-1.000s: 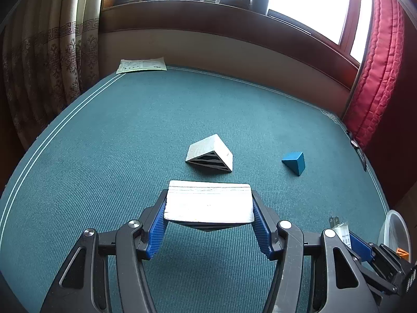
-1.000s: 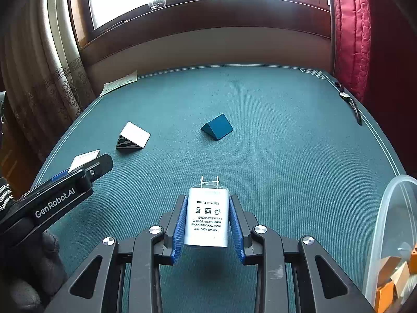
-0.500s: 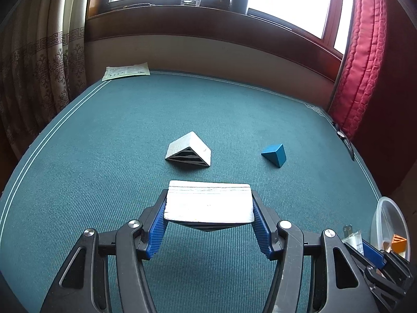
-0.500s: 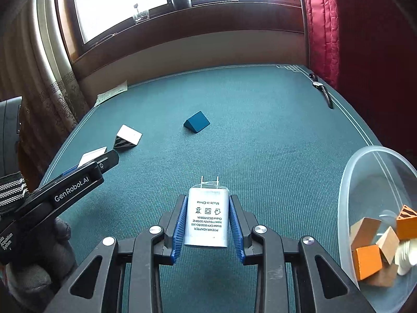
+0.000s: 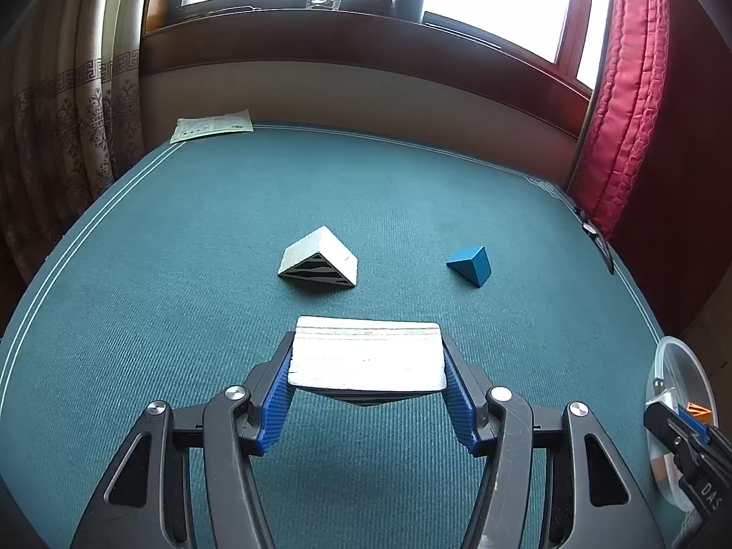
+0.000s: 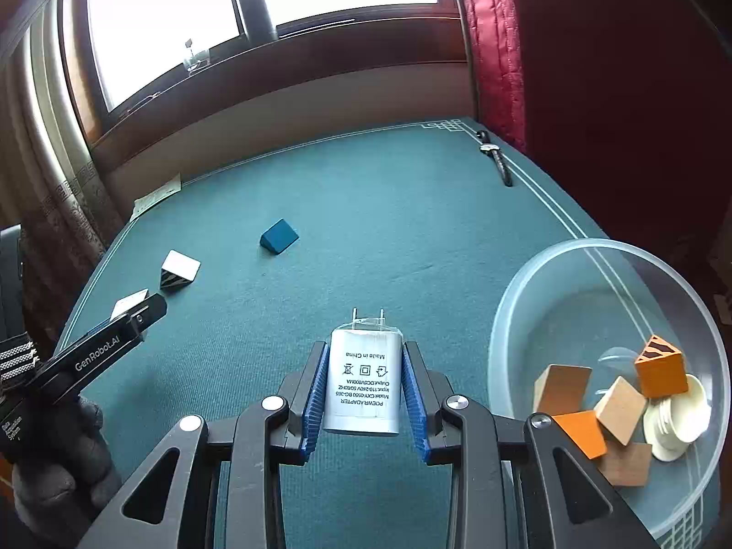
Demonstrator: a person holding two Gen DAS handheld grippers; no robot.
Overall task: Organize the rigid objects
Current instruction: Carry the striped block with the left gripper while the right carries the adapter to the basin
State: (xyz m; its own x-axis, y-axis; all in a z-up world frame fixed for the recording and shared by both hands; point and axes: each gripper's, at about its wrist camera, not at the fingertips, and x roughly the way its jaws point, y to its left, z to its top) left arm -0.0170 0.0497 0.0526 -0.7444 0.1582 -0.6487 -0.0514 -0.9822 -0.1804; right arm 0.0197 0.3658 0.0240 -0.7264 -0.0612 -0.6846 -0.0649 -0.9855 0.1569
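Note:
My left gripper [image 5: 366, 379] is shut on a white wedge block [image 5: 366, 359] with a black striped end, held above the green table. My right gripper [image 6: 363, 389] is shut on a white power adapter [image 6: 363, 382], prongs pointing away, just left of a clear plastic bowl [image 6: 540, 293]. The bowl holds several orange and tan wooden blocks [image 6: 617, 407] and white discs. On the table lie a second white striped wedge [image 5: 320, 263] [image 6: 180, 270] and a blue wedge [image 5: 471, 265] [image 6: 279, 236]. The left gripper also shows in the right wrist view [image 6: 132, 315].
A paper sheet [image 5: 212, 124] lies at the table's far left corner. A wristwatch [image 6: 496, 162] lies near the far right edge. Curtains hang left and right; a wooden sill with a dark bottle [image 6: 255, 11] runs behind. The bowl's rim shows in the left view [image 5: 663, 361].
Both grippers have swung to the right with their loads. The bowl has come far into the right wrist view, and the adapter is now close beside it.

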